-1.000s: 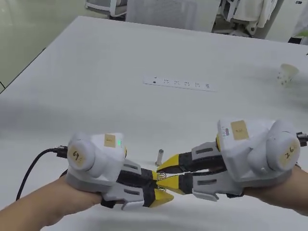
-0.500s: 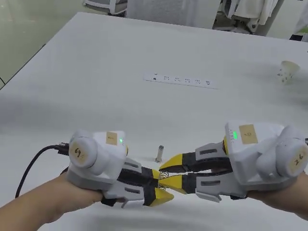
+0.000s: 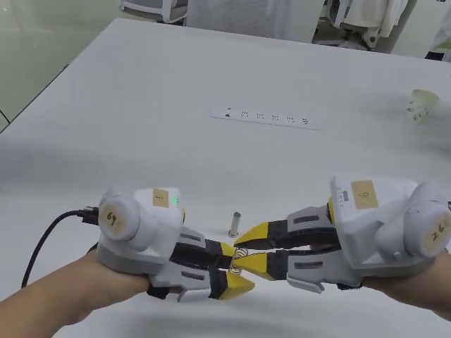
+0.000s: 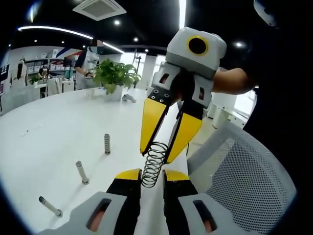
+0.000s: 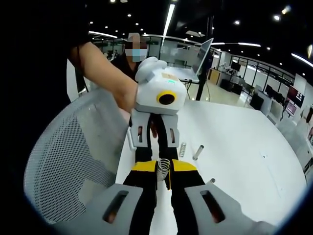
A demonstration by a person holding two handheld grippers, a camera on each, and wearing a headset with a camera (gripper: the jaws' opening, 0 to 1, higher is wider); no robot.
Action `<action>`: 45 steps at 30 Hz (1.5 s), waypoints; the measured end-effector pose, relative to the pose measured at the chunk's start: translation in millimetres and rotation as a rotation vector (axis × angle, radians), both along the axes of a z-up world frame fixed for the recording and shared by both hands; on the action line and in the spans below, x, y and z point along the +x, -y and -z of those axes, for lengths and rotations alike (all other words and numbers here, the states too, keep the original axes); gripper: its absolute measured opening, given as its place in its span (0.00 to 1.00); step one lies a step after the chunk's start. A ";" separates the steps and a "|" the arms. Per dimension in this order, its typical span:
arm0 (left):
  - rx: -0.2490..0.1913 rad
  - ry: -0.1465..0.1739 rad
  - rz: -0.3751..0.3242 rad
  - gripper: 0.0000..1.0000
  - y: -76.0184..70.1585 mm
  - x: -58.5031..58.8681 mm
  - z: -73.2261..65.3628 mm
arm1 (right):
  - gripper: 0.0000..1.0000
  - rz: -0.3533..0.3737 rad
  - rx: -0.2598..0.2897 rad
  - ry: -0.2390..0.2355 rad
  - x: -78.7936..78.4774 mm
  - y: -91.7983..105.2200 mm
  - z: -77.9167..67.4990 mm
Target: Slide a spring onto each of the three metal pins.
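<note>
A small steel spring (image 3: pixel 239 255) hangs just above the white table, held between two yellow-tipped grippers that meet tip to tip. My left gripper (image 3: pixel 235 266) is shut on its near end; in the left gripper view the spring (image 4: pixel 153 164) rises from between my own jaws (image 4: pixel 152 175). The right gripper (image 4: pixel 156 152) clamps the far end, and the spring (image 5: pixel 164 168) also sits between its tips (image 5: pixel 164 167). One upright pin (image 3: pixel 234 224) stands just behind the tips. A pin wearing a spring (image 4: pixel 106 144) and two bare pins (image 4: pixel 81 172) (image 4: pixel 49 206) stand to the left.
A white power strip (image 3: pixel 261 118) lies mid-table and a paper cup (image 3: pixel 421 104) stands at the far right. A black cable (image 3: pixel 49 236) trails from the left gripper. A mesh chair (image 4: pixel 244 181) sits off the table's near edge, a plant (image 4: pixel 115 76) farther back.
Both grippers stay tip to tip on the spring. The left gripper has edged slightly right and down, and more of the spring shows between the tips.
</note>
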State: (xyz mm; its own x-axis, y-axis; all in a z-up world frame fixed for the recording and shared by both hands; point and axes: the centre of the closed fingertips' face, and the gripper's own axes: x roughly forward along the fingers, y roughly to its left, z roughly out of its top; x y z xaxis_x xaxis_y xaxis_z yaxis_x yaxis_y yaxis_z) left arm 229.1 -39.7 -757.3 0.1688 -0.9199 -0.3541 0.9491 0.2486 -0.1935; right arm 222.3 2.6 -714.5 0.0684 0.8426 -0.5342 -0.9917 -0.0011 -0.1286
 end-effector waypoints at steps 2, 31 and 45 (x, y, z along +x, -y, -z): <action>-0.001 0.002 0.000 0.10 0.4 -0.8 -0.3 | 0.07 0.001 -0.001 0.000 0.1 0.2 0.2; 0.007 0.011 -0.125 0.36 -29.8 13.0 -1.7 | 0.07 0.012 -0.034 0.024 4.5 2.0 4.7; 0.027 0.014 -0.243 0.56 -74.1 18.8 1.2 | 0.07 0.028 -0.037 0.038 7.4 1.6 6.0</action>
State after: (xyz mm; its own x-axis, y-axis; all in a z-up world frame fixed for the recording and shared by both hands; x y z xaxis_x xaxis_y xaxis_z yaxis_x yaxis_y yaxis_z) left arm 247.8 34.4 -758.5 0.3888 -0.8419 -0.3741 0.8633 0.4748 -0.1713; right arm 229.8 1.0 -720.5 0.1120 0.8197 -0.5618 -0.9859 0.0208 -0.1661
